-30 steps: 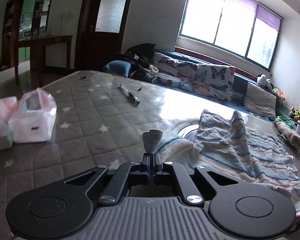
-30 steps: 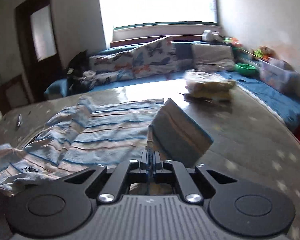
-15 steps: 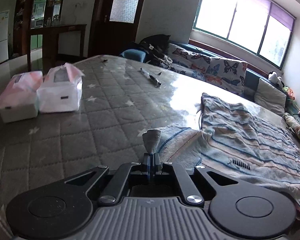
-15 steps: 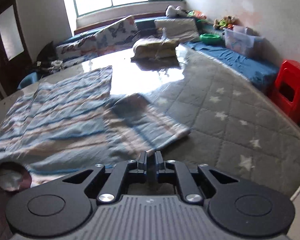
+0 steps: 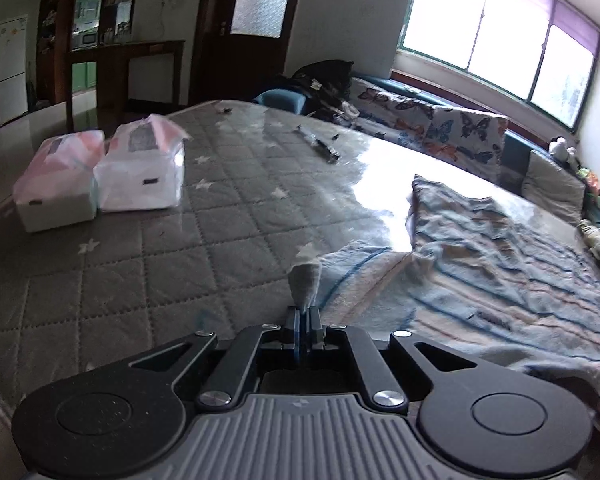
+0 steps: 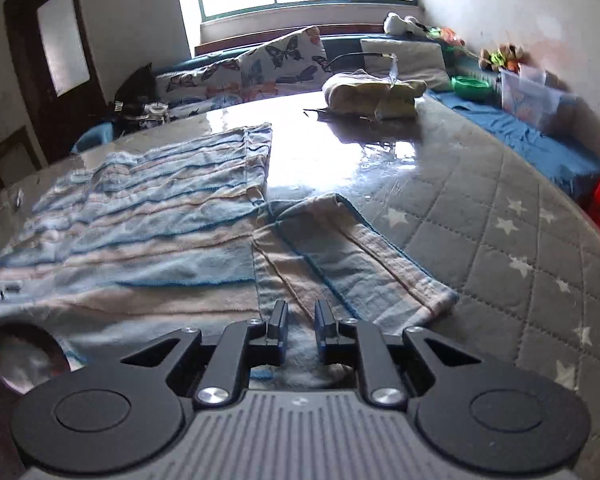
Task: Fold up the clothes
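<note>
Now your left gripper (image 5: 303, 312) is pinched tight on a small bit of the striped shirt (image 5: 500, 264); the cloth sticks up in a little point above the closed jaws. The shirt lies spread flat on the grey star-pattern table cover (image 5: 140, 264), to the right of that gripper. Your right gripper (image 6: 301, 320) has just been opening. Its jaws stand a little apart over the near edge of the shirt, and cloth shows in the gap, but the pads do not press on it. Just ahead of it, one sleeve (image 6: 340, 260) lies folded on the table beside the shirt's body. Two white and pink packs (image 5: 100, 176) sit side by side at the left. A pen (image 5: 320, 146) lies farther back. A yellowish bundle (image 6: 374, 92) sits near the far edge.
</note>
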The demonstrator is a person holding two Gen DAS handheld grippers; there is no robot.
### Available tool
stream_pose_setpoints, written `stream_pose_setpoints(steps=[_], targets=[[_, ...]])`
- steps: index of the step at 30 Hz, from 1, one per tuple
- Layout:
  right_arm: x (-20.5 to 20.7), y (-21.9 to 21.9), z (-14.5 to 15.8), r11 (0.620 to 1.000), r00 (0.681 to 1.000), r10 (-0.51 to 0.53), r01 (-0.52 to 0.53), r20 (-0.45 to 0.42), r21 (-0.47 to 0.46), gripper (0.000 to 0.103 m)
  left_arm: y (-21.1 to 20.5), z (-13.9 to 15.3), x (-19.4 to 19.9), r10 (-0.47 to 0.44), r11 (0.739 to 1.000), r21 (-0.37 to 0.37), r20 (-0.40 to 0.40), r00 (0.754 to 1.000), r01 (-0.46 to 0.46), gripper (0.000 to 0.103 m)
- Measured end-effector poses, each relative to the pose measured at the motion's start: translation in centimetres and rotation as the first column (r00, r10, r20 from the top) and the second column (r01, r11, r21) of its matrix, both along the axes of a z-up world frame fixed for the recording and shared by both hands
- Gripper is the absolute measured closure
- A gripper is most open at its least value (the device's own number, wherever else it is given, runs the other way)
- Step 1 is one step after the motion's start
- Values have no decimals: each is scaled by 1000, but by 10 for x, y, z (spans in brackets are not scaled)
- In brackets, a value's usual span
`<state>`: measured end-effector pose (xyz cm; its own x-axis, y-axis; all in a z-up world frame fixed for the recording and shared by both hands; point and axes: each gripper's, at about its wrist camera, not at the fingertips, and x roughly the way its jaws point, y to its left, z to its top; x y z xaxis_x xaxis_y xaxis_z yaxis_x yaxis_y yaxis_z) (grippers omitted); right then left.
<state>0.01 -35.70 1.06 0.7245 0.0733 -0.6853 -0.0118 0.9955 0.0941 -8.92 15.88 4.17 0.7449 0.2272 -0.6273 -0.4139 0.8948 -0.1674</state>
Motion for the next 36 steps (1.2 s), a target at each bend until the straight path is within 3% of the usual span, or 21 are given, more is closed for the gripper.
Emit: stream_pose_setpoints(steps=[8,12,16,23,30,36], targets=[[1,-1,12,997,997,64,-66,-40,-51,89,5,12,3,30,999,39,5,1000,-30,93],[25,7,24,995,995,99,-99,5,-19,87,-9,24,21,-31,997,69,30,999,29,71],[52,24,24,989,989,150,-150,16,-7,84,-31,31,49,-125,989,87,47,991,121,71],[83,33,2,986,986,163,-165,-39,-29,84,-62,28,115,-255,965,77,28,967,252,72],[98,31,14,983,985,172,-174,-31,-63,84,-80,15,180,-316,948,19,-22,948,317,72],[138,55,26,968,969,246,-246,-3,-36,84,-96,8,231,-356,933,28,-58,933,358,72]])
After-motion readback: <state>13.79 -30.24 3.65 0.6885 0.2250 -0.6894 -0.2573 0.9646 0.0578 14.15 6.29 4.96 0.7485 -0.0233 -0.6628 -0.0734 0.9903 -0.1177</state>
